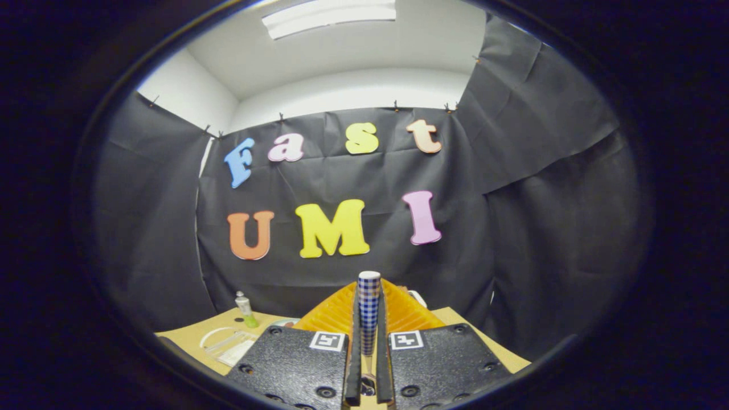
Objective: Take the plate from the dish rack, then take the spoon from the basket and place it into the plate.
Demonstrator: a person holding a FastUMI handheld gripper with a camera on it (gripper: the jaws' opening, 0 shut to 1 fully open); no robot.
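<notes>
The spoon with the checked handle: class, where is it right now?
In the gripper view the spoon stands upright, clamped between the two fingers, its handle rising in front of the orange dish rack just beyond.

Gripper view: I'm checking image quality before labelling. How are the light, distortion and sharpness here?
Gripper view: strong fisheye bend, walls and table edge curve; the ceiling light is blown out, the booth below evenly lit without hard shadows; the tongs shut on the checkered spoon handle look reasonably sharp, as does the orange dish rack; the small bottle is soft.
</notes>
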